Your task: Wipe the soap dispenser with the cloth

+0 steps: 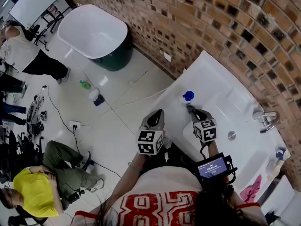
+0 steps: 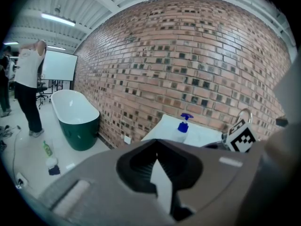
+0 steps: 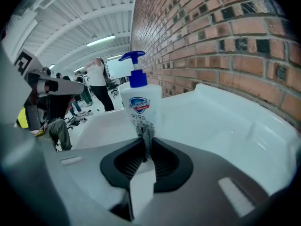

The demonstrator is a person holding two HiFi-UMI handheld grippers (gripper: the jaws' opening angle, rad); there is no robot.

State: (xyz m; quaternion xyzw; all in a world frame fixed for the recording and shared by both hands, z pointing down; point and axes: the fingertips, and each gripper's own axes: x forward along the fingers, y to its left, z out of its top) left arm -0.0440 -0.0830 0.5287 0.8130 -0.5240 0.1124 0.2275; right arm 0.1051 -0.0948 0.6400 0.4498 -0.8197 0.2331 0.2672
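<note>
Beyond right gripper [image 3: 144,141] and cloth [image 3: 145,130], soap dispenser [image 3: 136,100] stands upright.

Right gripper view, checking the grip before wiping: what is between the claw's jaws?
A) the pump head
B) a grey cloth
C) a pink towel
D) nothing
B: a grey cloth is pinched in the right claw, in front of the soap dispenser.

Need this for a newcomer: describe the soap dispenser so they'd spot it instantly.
Find the brick wall, then the white basin against it. At its end away from the tap, just ahead of the right gripper, stands the soap dispenser. Its white body and blue pump top set it apart.
</note>
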